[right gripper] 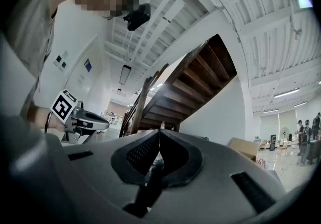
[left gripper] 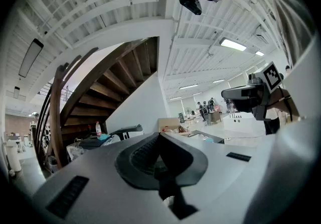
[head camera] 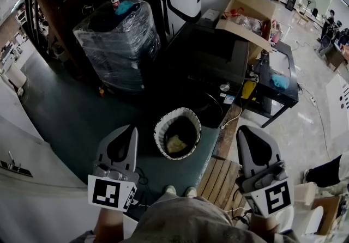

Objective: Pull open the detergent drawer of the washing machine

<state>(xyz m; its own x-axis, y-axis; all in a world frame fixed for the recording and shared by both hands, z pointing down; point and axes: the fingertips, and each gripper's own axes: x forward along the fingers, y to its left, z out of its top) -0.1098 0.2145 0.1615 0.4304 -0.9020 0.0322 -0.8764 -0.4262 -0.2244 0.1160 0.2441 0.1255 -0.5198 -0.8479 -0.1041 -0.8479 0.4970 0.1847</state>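
I cannot make out a washing machine or a detergent drawer in any view. In the head view my left gripper point(head camera: 131, 128) and right gripper point(head camera: 244, 129) are held low in front of the person's body, side by side, pointing out over the floor. Both are shut with nothing between the jaws. The left gripper view shows its jaws point(left gripper: 159, 135) pressed together and the right gripper point(left gripper: 251, 93) off to its right. The right gripper view shows its own closed jaws point(right gripper: 160, 131) and the left gripper point(right gripper: 83, 120) off to its left. Both look out at a staircase and the ceiling.
A bin with a white liner point(head camera: 177, 133) stands on the floor between the grippers. Beyond it are a black table point(head camera: 212, 67), a plastic-wrapped stack point(head camera: 117, 37) and a cardboard box point(head camera: 248, 13). A wooden pallet point(head camera: 221, 179) lies near the feet. A white surface point(head camera: 27, 176) fills the lower left.
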